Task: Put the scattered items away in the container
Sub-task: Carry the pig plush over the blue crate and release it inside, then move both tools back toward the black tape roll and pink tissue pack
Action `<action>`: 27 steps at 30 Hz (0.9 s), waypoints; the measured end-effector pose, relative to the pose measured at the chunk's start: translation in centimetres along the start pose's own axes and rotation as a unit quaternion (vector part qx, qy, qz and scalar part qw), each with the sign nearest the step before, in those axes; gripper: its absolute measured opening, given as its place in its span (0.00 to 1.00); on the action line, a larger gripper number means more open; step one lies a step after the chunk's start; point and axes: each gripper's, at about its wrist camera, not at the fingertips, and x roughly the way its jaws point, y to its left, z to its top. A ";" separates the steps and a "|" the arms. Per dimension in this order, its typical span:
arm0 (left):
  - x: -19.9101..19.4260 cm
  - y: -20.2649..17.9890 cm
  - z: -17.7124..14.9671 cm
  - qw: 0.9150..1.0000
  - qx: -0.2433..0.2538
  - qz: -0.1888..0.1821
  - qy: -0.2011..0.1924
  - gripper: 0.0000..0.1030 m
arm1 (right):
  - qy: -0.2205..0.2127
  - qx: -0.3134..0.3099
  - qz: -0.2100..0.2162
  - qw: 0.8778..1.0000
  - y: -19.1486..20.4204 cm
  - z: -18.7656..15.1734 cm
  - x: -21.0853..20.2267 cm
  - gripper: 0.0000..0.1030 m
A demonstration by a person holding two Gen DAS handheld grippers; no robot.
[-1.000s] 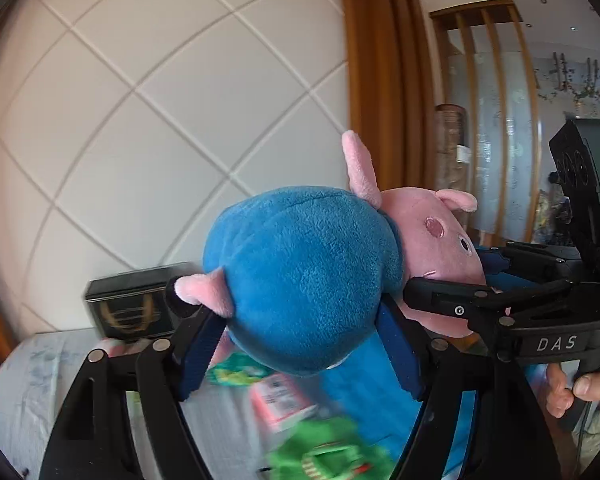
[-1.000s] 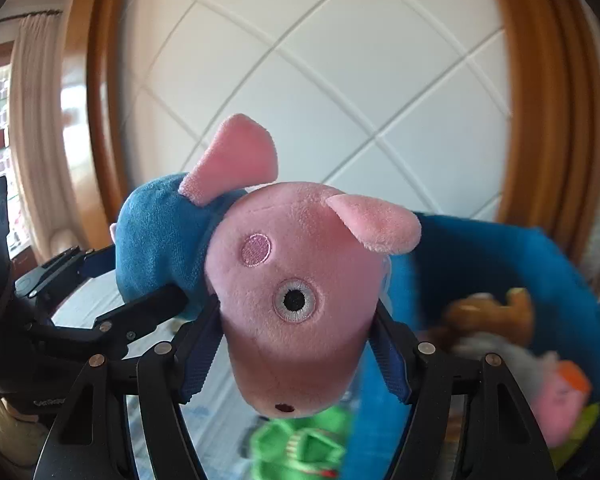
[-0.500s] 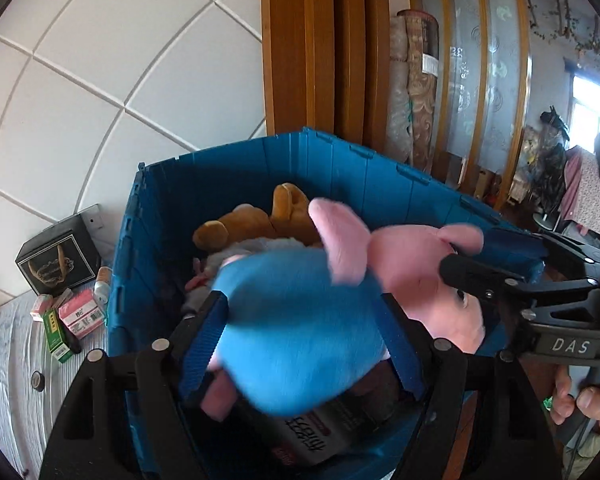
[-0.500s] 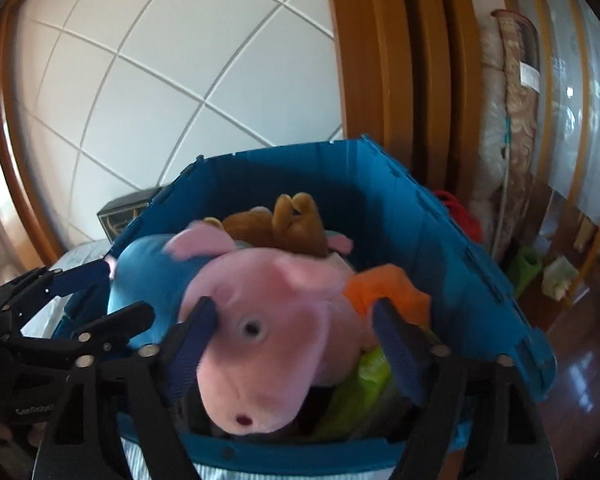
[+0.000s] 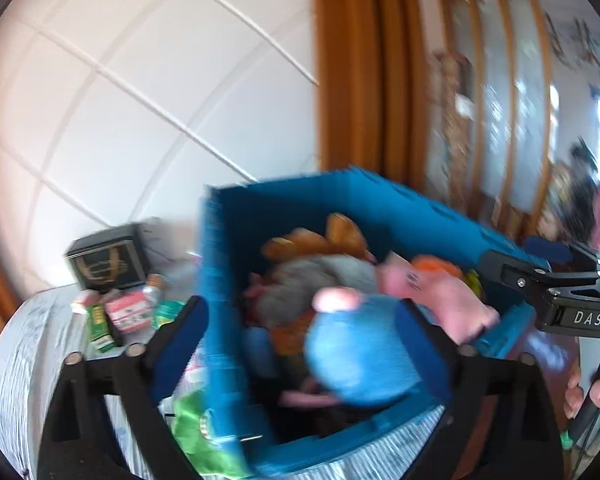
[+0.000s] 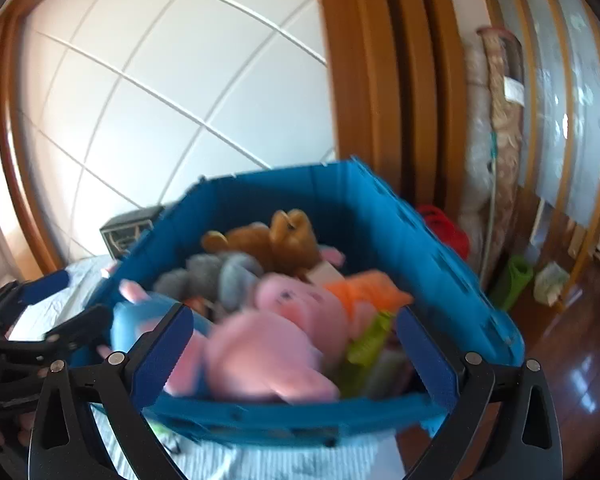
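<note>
A white panelled wall (image 6: pixel 172 92) with wooden trim backs a striped cloth surface (image 5: pixel 16 360) carrying the blue container (image 6: pixel 412 240). The left gripper (image 5: pixel 300 344) has its jaws opening wide; the pig plush (image 5: pixel 360 356) lies between them, its blue body blurred, and whether the right pad touches it cannot be told. The right gripper (image 6: pixel 296 348) is likewise opening, pads clear of the plush's pink head (image 6: pixel 268 356). The plush sits inside the container on top of a brown bear (image 6: pixel 276 240), a grey toy (image 6: pixel 220 276) and an orange toy (image 6: pixel 368 290). Small packets (image 5: pixel 128 314) and a dark box (image 5: pixel 106 258) remain outside. One second ago both grippers clamped the plush in the air before the wall; half a second ago it was held over the container.
</note>
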 end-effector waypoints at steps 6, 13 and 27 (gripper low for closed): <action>-4.5 9.0 -2.2 0.995 -0.046 0.090 -0.022 0.96 | -0.037 -0.022 0.065 0.997 8.2 0.9 0.5 1.00; -8.9 23.8 -7.0 0.977 -0.103 0.185 -0.032 0.96 | -0.036 -0.035 0.163 0.985 20.9 -0.5 3.3 1.00; -8.0 42.9 -16.4 0.948 -0.159 0.261 0.090 0.96 | 0.053 -0.062 0.136 0.987 38.3 -5.1 13.3 1.00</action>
